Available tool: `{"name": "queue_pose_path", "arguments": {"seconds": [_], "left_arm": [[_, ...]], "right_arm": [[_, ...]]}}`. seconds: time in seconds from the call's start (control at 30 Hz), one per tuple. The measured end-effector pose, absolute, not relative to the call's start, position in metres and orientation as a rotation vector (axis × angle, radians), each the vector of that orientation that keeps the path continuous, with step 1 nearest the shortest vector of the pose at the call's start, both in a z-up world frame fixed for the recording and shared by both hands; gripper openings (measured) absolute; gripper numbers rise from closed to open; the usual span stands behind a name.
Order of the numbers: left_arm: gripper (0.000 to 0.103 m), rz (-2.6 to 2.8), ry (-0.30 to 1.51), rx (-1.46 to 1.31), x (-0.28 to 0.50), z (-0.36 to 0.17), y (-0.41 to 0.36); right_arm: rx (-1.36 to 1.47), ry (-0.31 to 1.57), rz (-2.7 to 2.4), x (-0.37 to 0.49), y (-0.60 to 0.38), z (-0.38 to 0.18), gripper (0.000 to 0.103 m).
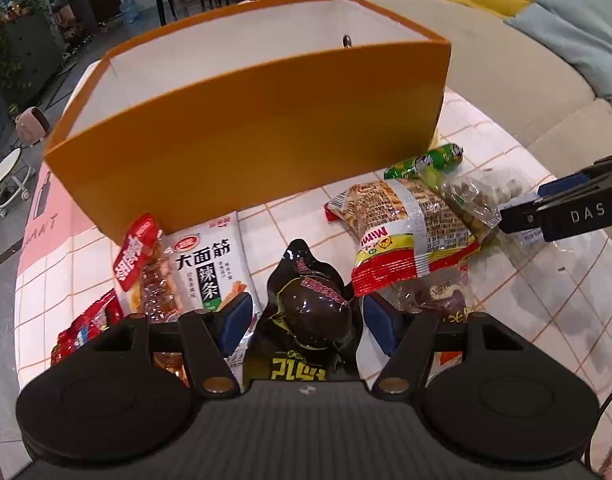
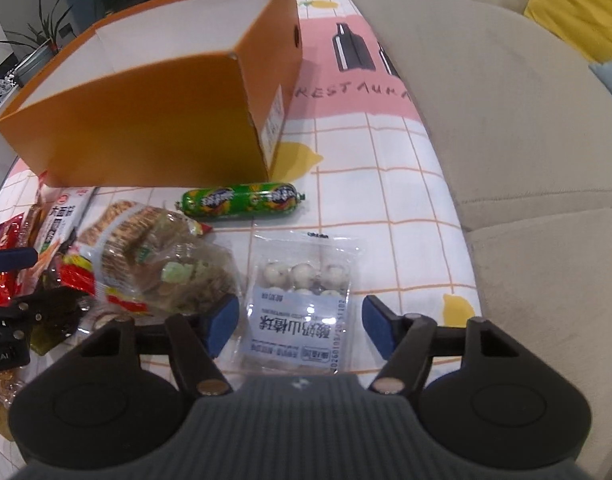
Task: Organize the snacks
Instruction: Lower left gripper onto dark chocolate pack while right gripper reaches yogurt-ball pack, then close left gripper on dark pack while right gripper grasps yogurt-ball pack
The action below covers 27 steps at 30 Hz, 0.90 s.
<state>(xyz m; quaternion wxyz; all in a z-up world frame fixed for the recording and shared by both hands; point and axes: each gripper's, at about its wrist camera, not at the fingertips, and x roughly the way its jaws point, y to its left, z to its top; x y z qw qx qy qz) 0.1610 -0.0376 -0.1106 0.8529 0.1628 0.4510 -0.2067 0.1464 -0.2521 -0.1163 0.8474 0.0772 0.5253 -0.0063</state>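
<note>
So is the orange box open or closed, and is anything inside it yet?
Open: the orange box has no lid on top, and its white inner walls show. No snacks are visible inside, though its floor is hidden.

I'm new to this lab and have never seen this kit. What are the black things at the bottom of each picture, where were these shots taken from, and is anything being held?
They are hand-held grippers, one in each of a person's hands, each with a camera looking along its blue-padded jaws. One picture comes from the left gripper, the other from the right gripper. Both hang over a checked tablecloth strewn with snacks, beside an empty orange box. The left jaws straddle a black egg packet; the right jaws straddle a clear bag of white balls. A green sausage lies near the box. Both jaws look open, so nothing seems gripped yet.
</note>
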Motion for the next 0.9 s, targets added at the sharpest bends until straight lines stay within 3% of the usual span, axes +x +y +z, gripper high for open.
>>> {"name": "queue_pose_path", "arguments": {"seconds": [0.3,0.67,0.73,0.9], "left_arm": [[0.076,-0.407,0.982,0.388,0.164,-0.124,-0.047],[0.063,-0.365,0.987,0.392,0.154,-0.121,-0.058],[0.055,-0.346,0.972,0.362,0.150,-0.116,-0.055],[0.054,-0.340,0.979,0.294,0.138,-0.107,-0.047]], "right_arm": [[0.139,1.119,0.000,0.149,-0.248,-0.125,0.067],[0.102,1.127,0.020,0.141,-0.239,-0.122,0.060],[0.099,1.130,0.021,0.137,-0.238,-0.120,0.059],[0.099,1.120,0.041,0.121,-0.236,-0.109,0.058]]}}
